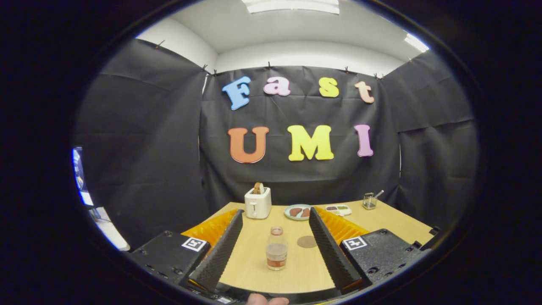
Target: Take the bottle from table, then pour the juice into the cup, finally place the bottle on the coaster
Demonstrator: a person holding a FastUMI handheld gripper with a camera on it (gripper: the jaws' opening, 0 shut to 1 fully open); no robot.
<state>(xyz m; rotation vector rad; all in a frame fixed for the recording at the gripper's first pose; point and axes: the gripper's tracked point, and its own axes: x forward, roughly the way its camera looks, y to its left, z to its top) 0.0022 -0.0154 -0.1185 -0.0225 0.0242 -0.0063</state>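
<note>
Flanking the bottle [276, 249], spread gripper [276, 222] fingers; coaster [307, 242] beside, toaster [258, 202] beyond.

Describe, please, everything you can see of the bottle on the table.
The bottle is small, clear and looks like plastic, with a narrow neck and a pale cap. Reddish juice fills its lower part. It stands upright on the wooden table, between the open fingers of the gripper, which do not touch it. A round brown coaster lies just beside it, apart.
</note>
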